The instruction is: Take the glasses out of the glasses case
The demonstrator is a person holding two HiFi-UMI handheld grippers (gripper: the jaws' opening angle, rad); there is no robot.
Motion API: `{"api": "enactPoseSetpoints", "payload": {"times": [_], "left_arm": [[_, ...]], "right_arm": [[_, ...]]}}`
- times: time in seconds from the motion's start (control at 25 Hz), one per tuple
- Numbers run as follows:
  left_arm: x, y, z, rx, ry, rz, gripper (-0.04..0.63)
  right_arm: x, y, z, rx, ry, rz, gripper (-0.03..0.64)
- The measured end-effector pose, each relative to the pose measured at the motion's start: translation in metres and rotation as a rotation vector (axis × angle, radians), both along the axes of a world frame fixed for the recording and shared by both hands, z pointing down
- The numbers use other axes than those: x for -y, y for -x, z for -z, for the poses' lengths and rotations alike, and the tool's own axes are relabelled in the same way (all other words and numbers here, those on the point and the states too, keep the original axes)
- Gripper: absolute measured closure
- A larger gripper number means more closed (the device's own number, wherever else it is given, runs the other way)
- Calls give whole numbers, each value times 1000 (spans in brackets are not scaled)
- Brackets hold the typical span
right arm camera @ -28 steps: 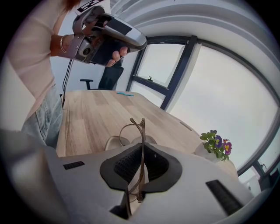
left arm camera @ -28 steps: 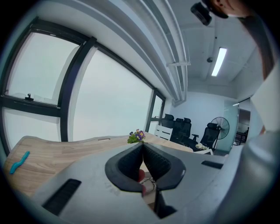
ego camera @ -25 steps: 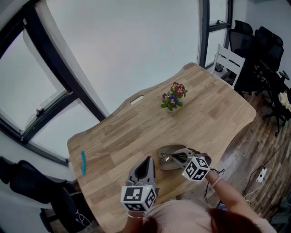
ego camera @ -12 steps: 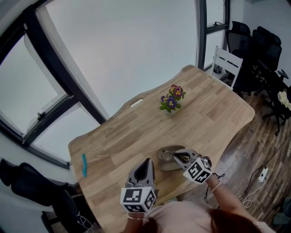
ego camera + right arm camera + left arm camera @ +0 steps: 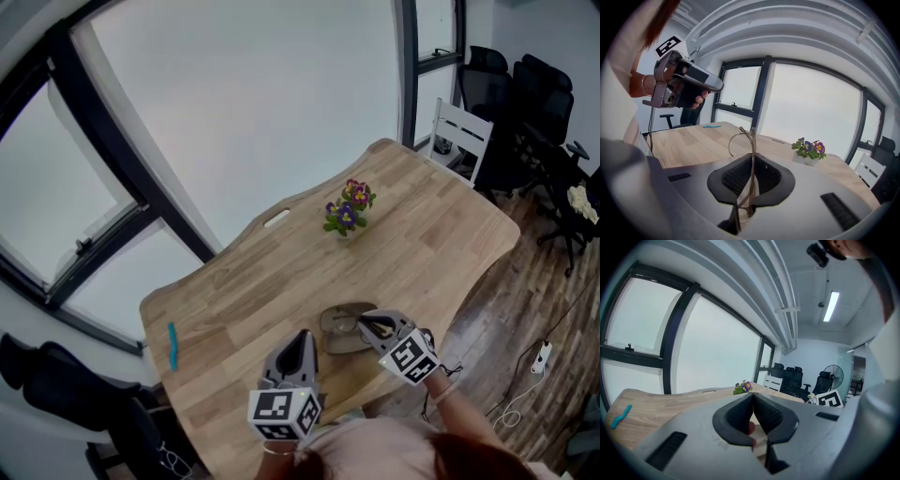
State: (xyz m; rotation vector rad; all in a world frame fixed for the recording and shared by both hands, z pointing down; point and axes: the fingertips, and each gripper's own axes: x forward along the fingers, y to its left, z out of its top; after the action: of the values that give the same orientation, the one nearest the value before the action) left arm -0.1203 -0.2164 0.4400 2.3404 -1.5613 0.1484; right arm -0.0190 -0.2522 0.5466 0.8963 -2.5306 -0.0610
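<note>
Head view: the case (image 5: 337,330) lies open on the table (image 5: 244,281), close to its near edge; bare wood is noted beyond and leftward.

Left gripper view: the left gripper (image 5: 752,401) is closed on nothing.

Right gripper view: the glasses (image 5: 751,140) are pinched by the right gripper (image 5: 752,164). Extraction is judged under way, and a clear lift is required next.

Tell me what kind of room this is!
Probably an office meeting room. There is a long wooden table, a group of black office chairs past its far end, and huge windows.
</note>
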Motion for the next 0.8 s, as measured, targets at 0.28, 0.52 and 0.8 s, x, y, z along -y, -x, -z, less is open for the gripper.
{"api": "enactPoseSetpoints", "payload": {"times": [0.28, 0.52, 0.8], "left_arm": [[-5, -4, 3, -2, -6, 0, 594], [-13, -7, 4, -1, -9, 1, 594], [-23, -8, 8, 11, -16, 7, 594]], "right_arm": [[-8, -6, 16, 78, 2, -37, 604], [-16, -11, 29, 131, -6, -59, 604], [-26, -23, 43, 230, 10, -98, 604]]}}
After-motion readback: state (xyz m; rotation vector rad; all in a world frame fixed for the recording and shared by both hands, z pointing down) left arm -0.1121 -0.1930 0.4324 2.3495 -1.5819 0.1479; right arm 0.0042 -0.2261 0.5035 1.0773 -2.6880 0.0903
